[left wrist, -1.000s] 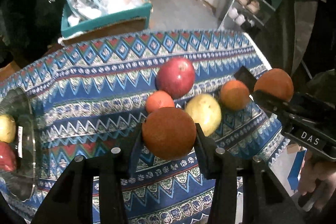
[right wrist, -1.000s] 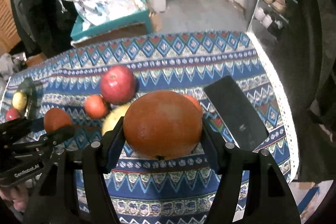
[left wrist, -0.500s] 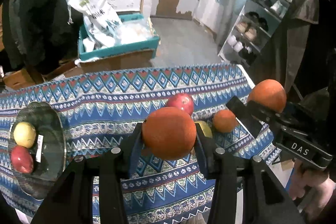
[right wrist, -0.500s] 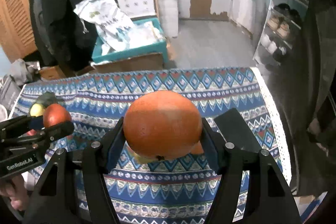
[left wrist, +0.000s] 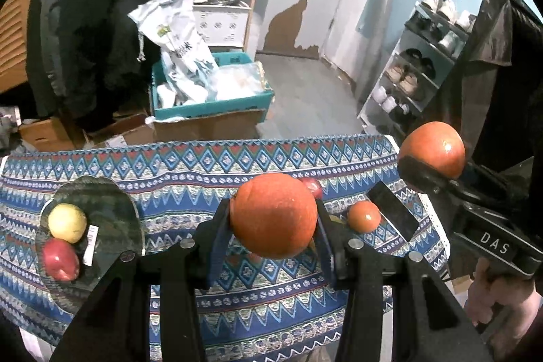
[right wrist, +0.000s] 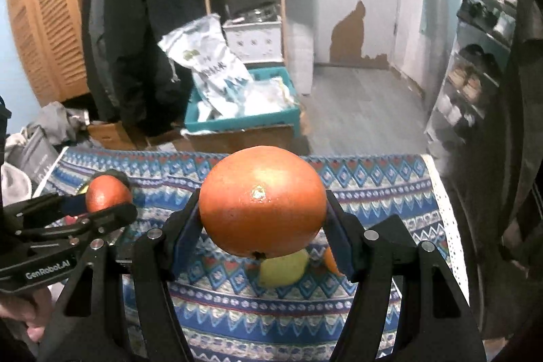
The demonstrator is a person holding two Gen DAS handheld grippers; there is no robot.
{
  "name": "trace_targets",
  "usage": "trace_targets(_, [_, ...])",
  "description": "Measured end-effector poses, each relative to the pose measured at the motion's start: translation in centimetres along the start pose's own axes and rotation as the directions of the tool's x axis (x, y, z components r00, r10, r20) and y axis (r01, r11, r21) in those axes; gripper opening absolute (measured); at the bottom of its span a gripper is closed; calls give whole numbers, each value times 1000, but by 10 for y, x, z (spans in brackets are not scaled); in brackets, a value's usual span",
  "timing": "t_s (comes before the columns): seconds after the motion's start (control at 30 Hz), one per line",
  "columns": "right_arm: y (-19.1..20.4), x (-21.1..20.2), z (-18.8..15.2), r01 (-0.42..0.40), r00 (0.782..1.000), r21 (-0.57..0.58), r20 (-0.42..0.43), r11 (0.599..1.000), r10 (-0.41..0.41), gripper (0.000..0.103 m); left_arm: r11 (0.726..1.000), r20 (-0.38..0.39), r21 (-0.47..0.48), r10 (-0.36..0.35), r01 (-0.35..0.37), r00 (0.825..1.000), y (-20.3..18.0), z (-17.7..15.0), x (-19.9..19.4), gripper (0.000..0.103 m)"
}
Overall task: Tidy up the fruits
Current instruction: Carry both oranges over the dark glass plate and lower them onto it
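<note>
Rising high above the counter (left wrist: pixel 203 165) compared with one second ago, and looking down now on the whole patterned cloth, with much more of the room behind.

Clenching the left orange (left wrist: pixel 273 202) in the left tongs (left wrist: pixel 273 219) and the bigger right orange (right wrist: pixel 261 192) in the right tongs (right wrist: pixel 261 216). Holding both fruits in the air, touching nothing below.

Judging the step in hand as carrying these two to the glass plate (left wrist: pixel 112 202) at the left end of the counter. Needing, probably, to bring one fruit at a time, so avoiding a collision between the tongs. Aiming for the bare glass on the far side of the plate, away from the yellow apple (left wrist: pixel 67 222) and the red apple (left wrist: pixel 60 259) lying just beside each other. Lowering until the orange is resting on the glass, and only then loosening, because of the risk of rolling off.

Seeing the plate now complete, not cut by the left edge as before. Finding the loose fruits much smaller in view than a second ago: the small orange (left wrist: pixel 363 216) near the black phone (left wrist: pixel 393 214), and a second red apple (left wrist: pixel 312 187) half hidden behind the left orange. Noticing in the right wrist view a yellow fruit (right wrist: pixel 283 267) peeping from under the right orange.
</note>
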State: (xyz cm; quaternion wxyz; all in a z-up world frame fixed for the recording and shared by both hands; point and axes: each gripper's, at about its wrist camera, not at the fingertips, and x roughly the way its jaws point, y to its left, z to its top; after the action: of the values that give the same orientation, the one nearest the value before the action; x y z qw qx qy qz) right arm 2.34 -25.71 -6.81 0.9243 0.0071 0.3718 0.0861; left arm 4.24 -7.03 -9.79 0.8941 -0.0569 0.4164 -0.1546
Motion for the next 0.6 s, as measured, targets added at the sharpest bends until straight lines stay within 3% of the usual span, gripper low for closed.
trace_targets(0.6, [67,19,27,-106,994,-66,-11,992,105,67,992,58,-106,75,-69,995,66,0,-34,46])
